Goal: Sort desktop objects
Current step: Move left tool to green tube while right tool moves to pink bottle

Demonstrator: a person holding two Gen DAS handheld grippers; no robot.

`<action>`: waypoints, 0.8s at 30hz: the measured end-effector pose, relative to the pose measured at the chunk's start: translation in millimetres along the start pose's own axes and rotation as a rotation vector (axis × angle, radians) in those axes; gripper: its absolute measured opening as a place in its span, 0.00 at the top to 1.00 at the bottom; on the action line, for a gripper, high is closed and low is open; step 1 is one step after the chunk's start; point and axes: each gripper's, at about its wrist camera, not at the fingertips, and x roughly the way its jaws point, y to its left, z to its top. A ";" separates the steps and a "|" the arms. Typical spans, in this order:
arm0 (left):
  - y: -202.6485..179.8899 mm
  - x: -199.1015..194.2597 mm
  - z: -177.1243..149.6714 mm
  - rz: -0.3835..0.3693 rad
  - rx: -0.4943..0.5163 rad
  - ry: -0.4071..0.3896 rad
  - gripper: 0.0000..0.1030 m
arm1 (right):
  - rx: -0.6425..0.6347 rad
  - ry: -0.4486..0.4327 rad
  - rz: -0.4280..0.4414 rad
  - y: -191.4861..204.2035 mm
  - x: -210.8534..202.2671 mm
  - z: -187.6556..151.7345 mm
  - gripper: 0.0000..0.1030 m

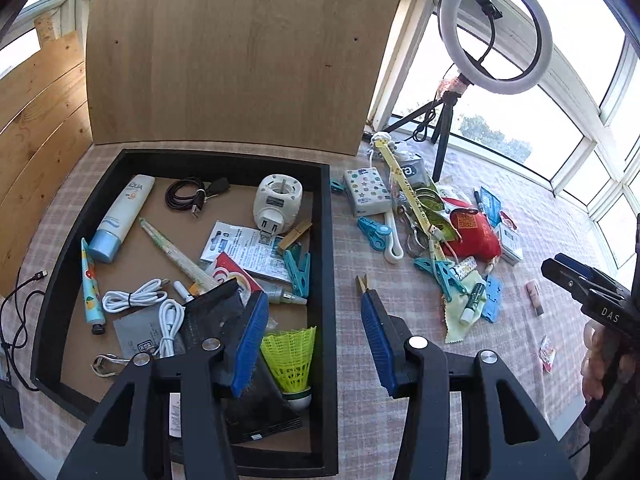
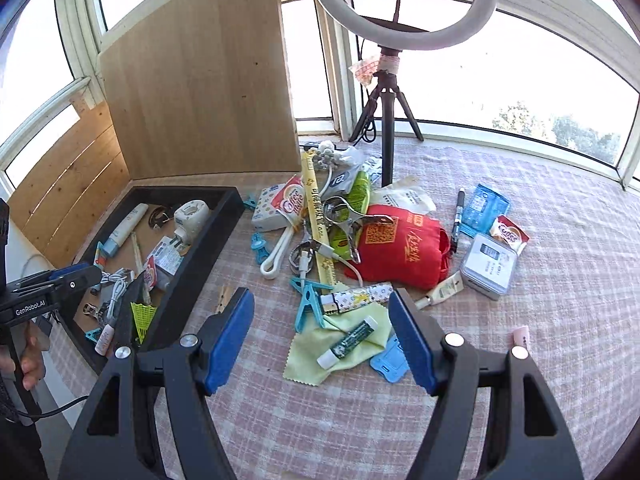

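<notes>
Checked tablecloth [image 2: 520, 320] strewn with clutter, left claw [image 1: 316, 334] half-spread and empty over black tray [image 1: 324, 240], right claw [image 2: 322, 334] wide, empty

Ring light [image 2: 404, 8] top cut off; black pouch [image 1: 248, 400] partly behind left claw [image 1: 316, 340].

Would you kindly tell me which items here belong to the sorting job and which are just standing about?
Part of the job:
- black tray, already holding sorted items
- yellow shuttlecock in the tray
- green lip balm on the yellow cloth
- red bag
- silver tin

Just standing about:
- ring light
- wooden board
</notes>
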 end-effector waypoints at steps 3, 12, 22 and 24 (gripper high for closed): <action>-36.6 15.2 -0.7 -0.041 0.053 0.025 0.56 | 0.052 0.015 -0.048 -43.3 -6.5 -9.5 0.33; -134.4 66.7 -10.7 -0.137 0.178 0.113 0.57 | 0.128 0.046 -0.133 -131.7 -16.0 -33.4 0.34; -197.0 121.4 -13.5 -0.141 0.290 0.189 0.66 | 0.126 0.132 -0.131 -171.9 14.7 -52.4 0.35; -202.7 129.3 -13.3 -0.141 0.302 0.203 0.67 | 0.119 0.144 -0.127 -176.4 20.7 -53.2 0.36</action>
